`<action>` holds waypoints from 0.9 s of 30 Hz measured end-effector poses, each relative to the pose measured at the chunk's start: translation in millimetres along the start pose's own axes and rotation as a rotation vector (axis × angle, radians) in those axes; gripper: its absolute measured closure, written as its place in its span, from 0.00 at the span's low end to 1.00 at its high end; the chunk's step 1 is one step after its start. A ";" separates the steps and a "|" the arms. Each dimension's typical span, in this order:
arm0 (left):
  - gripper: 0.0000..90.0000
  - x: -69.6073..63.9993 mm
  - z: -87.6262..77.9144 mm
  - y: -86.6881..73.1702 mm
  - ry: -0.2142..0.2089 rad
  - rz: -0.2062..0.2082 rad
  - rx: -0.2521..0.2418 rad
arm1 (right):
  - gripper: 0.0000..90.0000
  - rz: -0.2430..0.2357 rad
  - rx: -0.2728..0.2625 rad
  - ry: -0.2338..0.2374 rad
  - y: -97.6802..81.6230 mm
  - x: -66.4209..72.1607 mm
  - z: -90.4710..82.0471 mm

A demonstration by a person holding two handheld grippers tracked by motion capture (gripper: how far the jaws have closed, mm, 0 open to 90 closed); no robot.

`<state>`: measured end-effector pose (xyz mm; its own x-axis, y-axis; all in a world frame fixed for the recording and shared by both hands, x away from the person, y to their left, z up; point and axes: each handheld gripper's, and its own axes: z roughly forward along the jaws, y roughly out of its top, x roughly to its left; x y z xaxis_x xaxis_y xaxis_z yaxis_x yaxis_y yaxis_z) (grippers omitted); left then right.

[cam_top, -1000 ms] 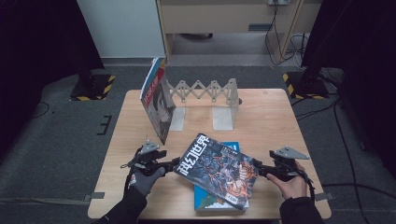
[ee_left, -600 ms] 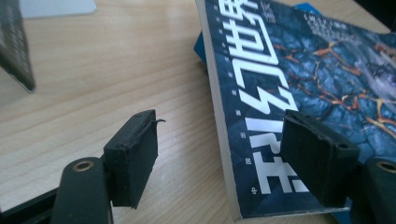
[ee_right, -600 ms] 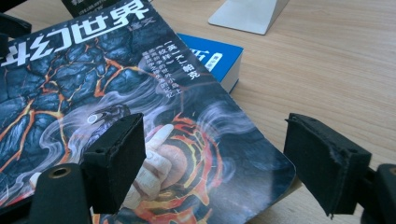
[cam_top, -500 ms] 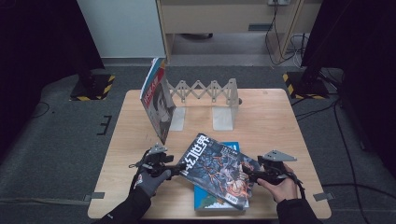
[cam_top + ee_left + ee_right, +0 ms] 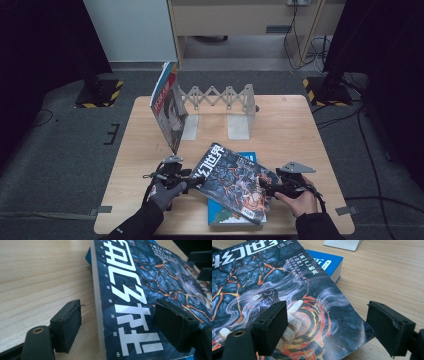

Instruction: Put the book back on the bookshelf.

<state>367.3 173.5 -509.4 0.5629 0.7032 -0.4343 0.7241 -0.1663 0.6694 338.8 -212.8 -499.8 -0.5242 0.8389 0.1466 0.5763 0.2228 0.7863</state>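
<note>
A magazine with a dark lava-pattern cover (image 5: 232,182) lies askew on a blue book (image 5: 245,157) at the table's front middle. My left gripper (image 5: 186,176) is at the magazine's spine edge. In the left gripper view it (image 5: 117,325) is open: one pad hangs over the bare table, the other over the cover (image 5: 140,290), and the jaws have just been opening. My right gripper (image 5: 265,189) is at the opposite edge. It (image 5: 327,327) is open too, and has just widened slightly. One pad is over the cover (image 5: 287,280), the other beyond its curled corner.
Another magazine (image 5: 170,112) stands upright against the left end of a grey expanding book rack (image 5: 220,97) at the back of the wooden table (image 5: 290,130). The blue book's corner (image 5: 325,261) sticks out past the magazine. Cables and floor stands lie beyond the table.
My left gripper has moved right and slightly down, up to the magazine's spine. The right gripper has edged slightly left, toward the magazine's other edge. The magazine lies as before.
</note>
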 end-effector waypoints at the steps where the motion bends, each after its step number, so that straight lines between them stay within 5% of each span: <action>1: 0.24 0.1 1.0 -0.2 -0.010 -0.001 0.003 | 0.19 0.004 0.000 0.002 -0.1 0.0 0.3; 9: 0.25 -1.9 10.7 -1.6 -0.100 -0.044 0.021 | 0.19 0.021 -0.003 0.013 -1.3 -0.8 1.5; 14: 0.30 -7.1 8.4 0.3 -0.073 -0.029 0.024 | 0.19 0.023 -0.005 0.014 -1.8 -1.4 1.9; 17: 0.41 -8.4 0.7 1.6 -0.069 -0.055 0.030 | 0.18 0.014 -0.013 0.013 -2.2 -1.3 2.4; 24: 0.60 -16.3 -20.6 7.4 -0.152 -0.068 -0.061 | 0.19 0.016 -0.026 0.011 -3.4 -0.6 3.6; 27: 0.61 -19.6 -22.5 9.8 -0.189 -0.055 -0.074 | 0.19 0.028 -0.028 0.016 -4.0 -0.4 4.0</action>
<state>354.4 173.6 -480.8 0.5932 0.5666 -0.5719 0.7282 -0.0748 0.6812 339.2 -212.0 -505.4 -0.5186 0.8363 0.1780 0.5730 0.1855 0.7983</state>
